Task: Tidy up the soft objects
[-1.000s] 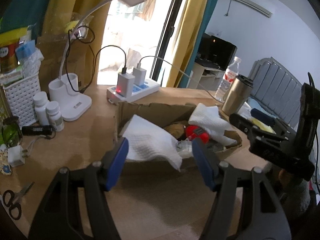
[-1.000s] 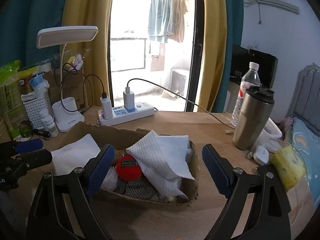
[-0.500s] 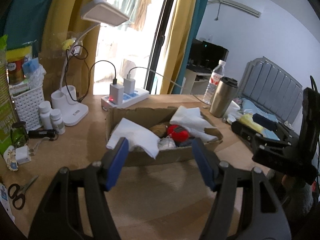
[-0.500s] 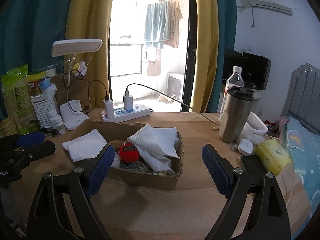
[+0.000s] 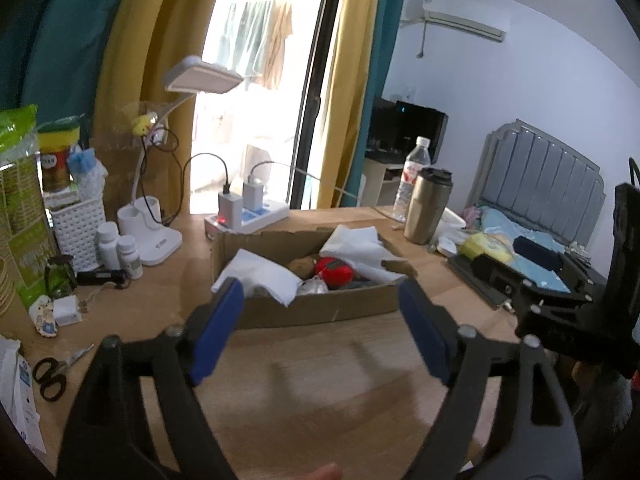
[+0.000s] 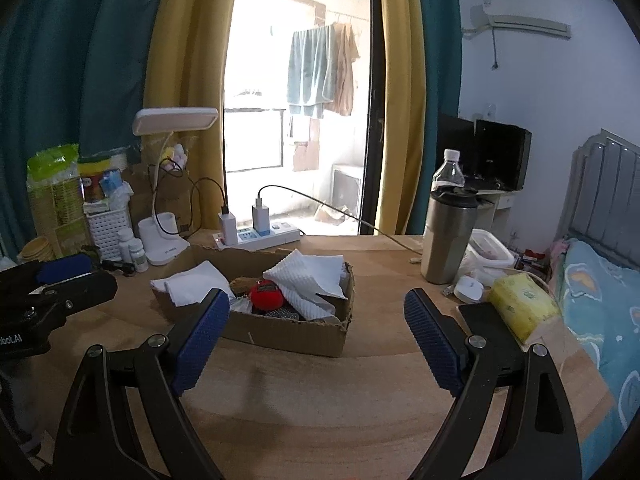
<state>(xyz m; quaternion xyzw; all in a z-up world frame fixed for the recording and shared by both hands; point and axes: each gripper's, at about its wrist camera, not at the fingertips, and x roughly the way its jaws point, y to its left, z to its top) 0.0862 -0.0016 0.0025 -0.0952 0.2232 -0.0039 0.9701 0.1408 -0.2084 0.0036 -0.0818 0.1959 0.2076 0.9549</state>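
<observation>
A shallow cardboard box (image 5: 320,308) (image 6: 288,332) sits mid-table. In it lie two white cloths (image 5: 264,276) (image 6: 312,276), one draped over the left rim (image 6: 188,284), a red soft toy (image 5: 334,270) (image 6: 267,294), and darker soft items. My left gripper (image 5: 320,328) is open and empty, held back from the box's near side. My right gripper (image 6: 316,332) is open and empty, also back from the box. Each gripper shows at the edge of the other's view.
A power strip (image 6: 260,236), desk lamp (image 6: 172,240), white basket (image 5: 80,232), pill bottles (image 5: 120,248) and scissors (image 5: 56,372) stand left. A steel tumbler (image 6: 448,236), water bottle (image 6: 448,172), yellow tissue pack (image 6: 524,308) and a bed (image 6: 600,300) are right.
Both grippers have pulled back and up from the box, which now looks smaller and farther. Both stayed open and empty; the box contents have not moved.
</observation>
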